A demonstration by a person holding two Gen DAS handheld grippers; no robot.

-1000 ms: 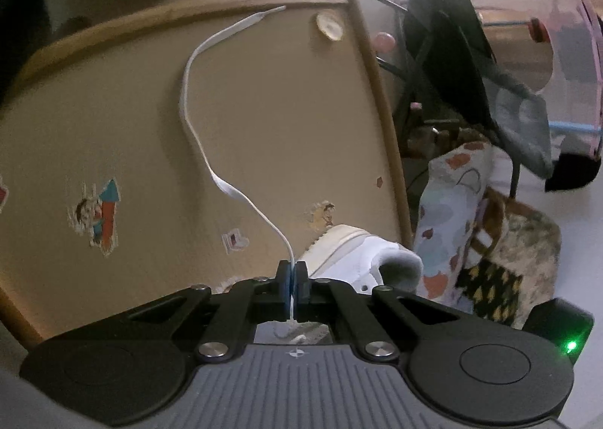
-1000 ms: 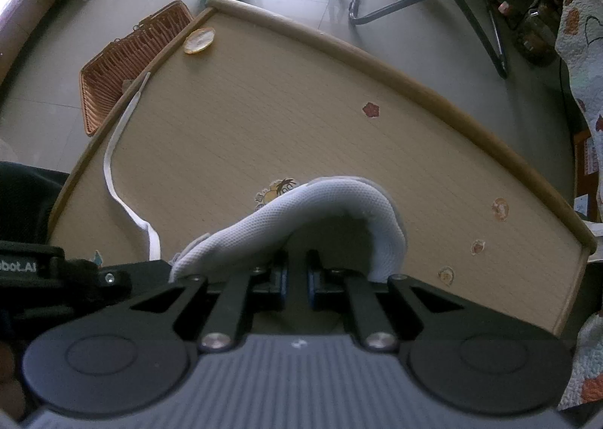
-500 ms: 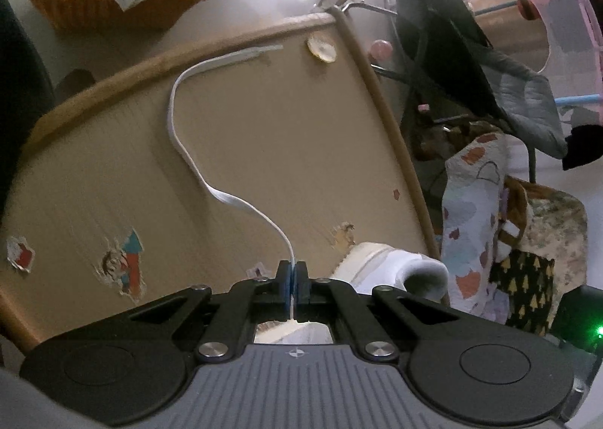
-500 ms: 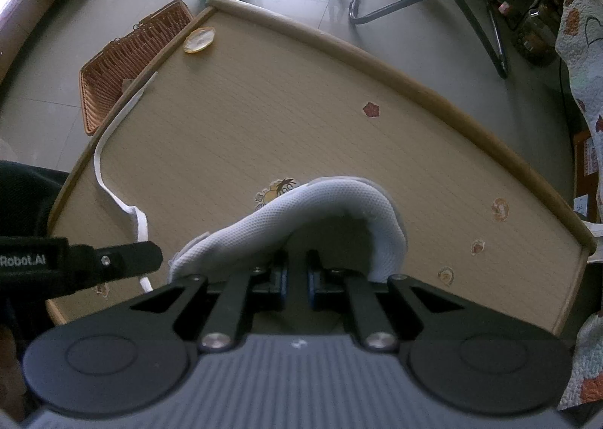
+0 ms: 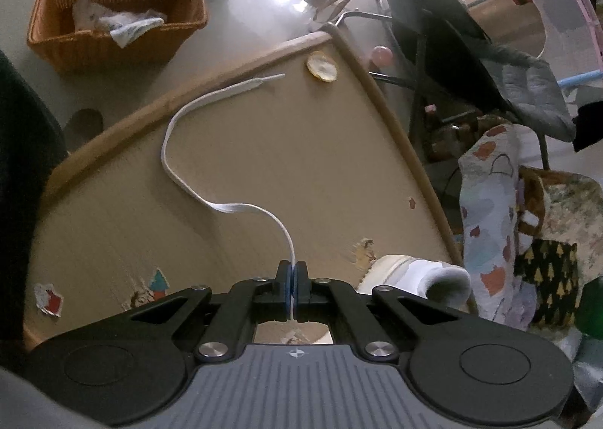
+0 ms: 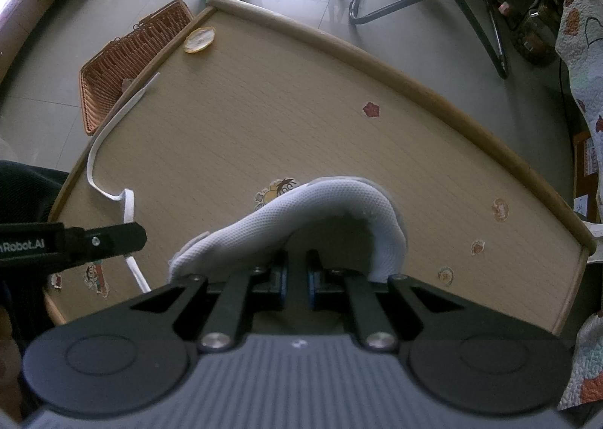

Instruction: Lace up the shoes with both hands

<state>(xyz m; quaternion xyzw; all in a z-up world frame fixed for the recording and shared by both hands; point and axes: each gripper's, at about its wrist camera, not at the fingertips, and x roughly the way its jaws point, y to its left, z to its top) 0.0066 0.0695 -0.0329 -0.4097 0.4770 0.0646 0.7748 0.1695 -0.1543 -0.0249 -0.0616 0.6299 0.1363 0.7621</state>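
Being pinched flat between the closed fingers of the left gripper (image 5: pixel 293 274), the white lace (image 5: pixel 181 180) is trailed across the table (image 5: pixel 264 135) while the shoe (image 6: pixel 324 203) is clamped at its collar by the right gripper (image 6: pixel 297 270), so an eyelet must probably be found next.

We read only one piece of lettering: "Robot.AI" in white along the black arm of the left gripper (image 6: pixel 130 236), where it enters the right wrist view at the left edge, its first letters cut off. The stickers on the bench (image 6: pixel 339 127) carry cartoon pictures, with no words we can read.
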